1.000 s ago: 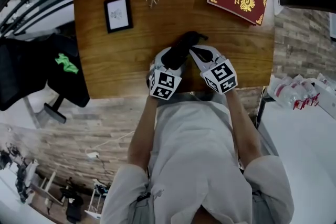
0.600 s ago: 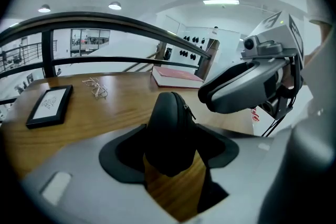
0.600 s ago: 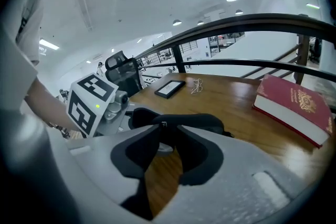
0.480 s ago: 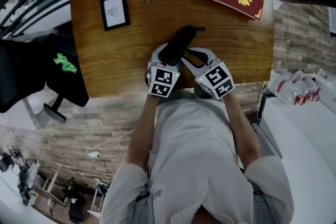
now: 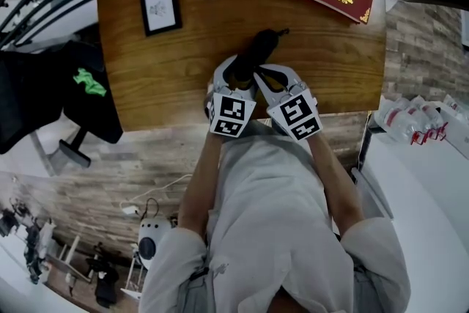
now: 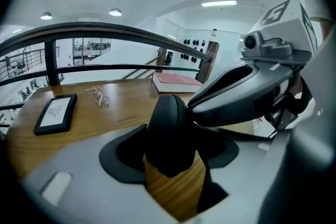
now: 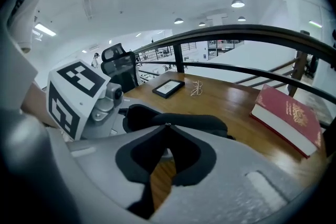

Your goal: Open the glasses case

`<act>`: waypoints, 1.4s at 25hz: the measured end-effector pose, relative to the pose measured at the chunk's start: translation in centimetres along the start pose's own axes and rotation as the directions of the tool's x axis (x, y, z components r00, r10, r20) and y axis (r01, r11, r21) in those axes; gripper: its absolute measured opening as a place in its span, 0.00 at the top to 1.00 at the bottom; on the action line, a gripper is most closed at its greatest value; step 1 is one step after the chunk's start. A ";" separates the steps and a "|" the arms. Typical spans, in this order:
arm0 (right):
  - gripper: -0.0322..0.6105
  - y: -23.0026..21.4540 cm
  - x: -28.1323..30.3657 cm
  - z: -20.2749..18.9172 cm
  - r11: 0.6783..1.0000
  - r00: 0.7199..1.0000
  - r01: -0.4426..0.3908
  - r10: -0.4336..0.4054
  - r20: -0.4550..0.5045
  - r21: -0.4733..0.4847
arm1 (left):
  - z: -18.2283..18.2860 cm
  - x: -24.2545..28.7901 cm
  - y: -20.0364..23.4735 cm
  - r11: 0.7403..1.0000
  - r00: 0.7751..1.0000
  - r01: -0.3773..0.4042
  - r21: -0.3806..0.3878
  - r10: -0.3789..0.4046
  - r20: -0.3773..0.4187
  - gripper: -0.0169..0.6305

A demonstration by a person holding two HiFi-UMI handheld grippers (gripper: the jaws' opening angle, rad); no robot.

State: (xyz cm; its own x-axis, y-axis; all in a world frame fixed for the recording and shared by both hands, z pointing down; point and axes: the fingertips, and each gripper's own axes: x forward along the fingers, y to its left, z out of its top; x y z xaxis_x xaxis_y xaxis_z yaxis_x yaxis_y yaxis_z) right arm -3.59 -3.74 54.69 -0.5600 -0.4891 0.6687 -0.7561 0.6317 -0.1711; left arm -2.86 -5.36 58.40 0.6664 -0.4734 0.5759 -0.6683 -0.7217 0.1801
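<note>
The left gripper (image 6: 169, 152) clamps the black glasses case (image 5: 260, 48) at the frame centre with its jaws wide. The right gripper (image 7: 167, 131) is closing its 2 jaws at the case's edge (tips almost touching, nothing clear between).

Left gripper (image 5: 236, 75) clamps glasses case (image 5: 261, 46); right gripper (image 5: 271, 77), jaws closing, maybe on its zip (image 7: 167, 124).

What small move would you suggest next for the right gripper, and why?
Probably finish closing the right gripper on the seam edge of the glasses case, then lift slightly. The left gripper clamps the shut case, and the right jaws are closing with their tips at that edge.
</note>
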 end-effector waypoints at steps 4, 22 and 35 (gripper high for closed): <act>0.94 -0.4 -0.2 0.0 1.000 1.000 0.015 -0.015 -0.014 -0.025 | 0.1 -0.3 0.0 1.000 1.000 0.005 -0.004 -0.005 0.006 0.50; 0.90 0.0 0.4 -0.1 0.983 0.997 -0.080 0.075 -0.036 -0.166 | -0.4 -0.3 0.2 0.999 0.999 0.040 0.015 -0.040 -0.010 0.50; 0.95 0.3 0.7 -0.5 0.966 0.995 -0.072 0.051 -0.091 -0.247 | -1.2 -0.3 0.4 0.999 0.999 0.049 -0.025 -0.049 -0.017 0.50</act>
State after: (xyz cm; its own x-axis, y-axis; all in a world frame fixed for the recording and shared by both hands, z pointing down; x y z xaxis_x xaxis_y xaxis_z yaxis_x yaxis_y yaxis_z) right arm -4.04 -3.59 55.44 -0.5648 -0.3995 0.7220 -0.6068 0.7941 -0.0352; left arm -3.74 -4.92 59.30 0.6930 -0.4288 0.5796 -0.6428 -0.7314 0.2276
